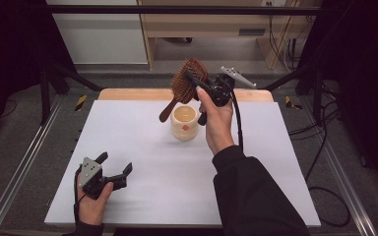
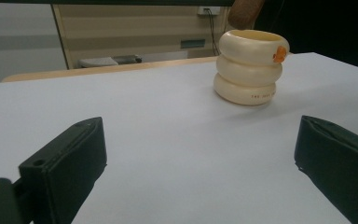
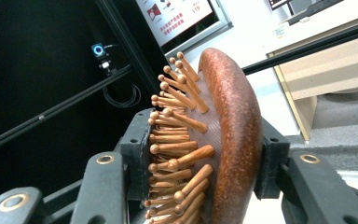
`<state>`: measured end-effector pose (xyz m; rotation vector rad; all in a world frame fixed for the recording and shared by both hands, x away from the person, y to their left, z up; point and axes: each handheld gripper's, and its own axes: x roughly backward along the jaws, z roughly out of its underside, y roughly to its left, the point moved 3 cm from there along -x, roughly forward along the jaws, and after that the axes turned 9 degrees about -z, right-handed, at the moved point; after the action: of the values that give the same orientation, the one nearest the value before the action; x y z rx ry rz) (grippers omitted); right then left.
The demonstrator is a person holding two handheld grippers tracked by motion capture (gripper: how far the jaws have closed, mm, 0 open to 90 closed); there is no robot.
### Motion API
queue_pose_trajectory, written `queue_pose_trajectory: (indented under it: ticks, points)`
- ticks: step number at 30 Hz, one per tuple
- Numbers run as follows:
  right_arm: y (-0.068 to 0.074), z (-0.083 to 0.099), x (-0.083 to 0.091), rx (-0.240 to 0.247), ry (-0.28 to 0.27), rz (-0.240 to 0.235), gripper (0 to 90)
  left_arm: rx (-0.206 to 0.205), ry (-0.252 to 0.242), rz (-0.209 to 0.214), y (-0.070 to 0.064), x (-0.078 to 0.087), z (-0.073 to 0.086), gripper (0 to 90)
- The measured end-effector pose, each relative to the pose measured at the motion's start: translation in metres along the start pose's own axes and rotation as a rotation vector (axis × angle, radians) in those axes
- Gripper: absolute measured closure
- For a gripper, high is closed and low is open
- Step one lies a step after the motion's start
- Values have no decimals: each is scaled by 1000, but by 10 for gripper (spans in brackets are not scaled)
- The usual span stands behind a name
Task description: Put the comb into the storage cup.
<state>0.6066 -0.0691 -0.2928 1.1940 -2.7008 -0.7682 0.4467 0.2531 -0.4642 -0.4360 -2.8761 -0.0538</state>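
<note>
So we count two grippers, one hairbrush and one cup here. Our right gripper (image 1: 197, 78) is up in the air at the far side of the table (image 1: 128, 128), jaws clamped on the head of the wooden hairbrush (image 1: 182, 86), one on the bristle side and one on the back. The brush's handle slants down toward the cream ribbed cup (image 1: 184, 122), which stands just below it. Our left gripper (image 1: 114, 164) sits low at the near left, jaws spread wide, holding nothing
</note>
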Motion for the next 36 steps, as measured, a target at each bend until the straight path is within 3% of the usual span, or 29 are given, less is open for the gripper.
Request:
queue_pose_trajectory:
  ticks: [11,16,27,36]
  points:
    - [-9,-10,9,-7,-36,16,503,-1,-1,-1,-1,-1,0,22]
    - [-11,-11,11,12,-25,25,503,-4,-1,0,-1,-1,0,22]
    - [-16,-16,16,3,-44,36,503,-8,0,4,-2,-1,1,21]
    - [-24,-15,16,25,-23,75,503,-6,1,3,-2,-1,1,19]
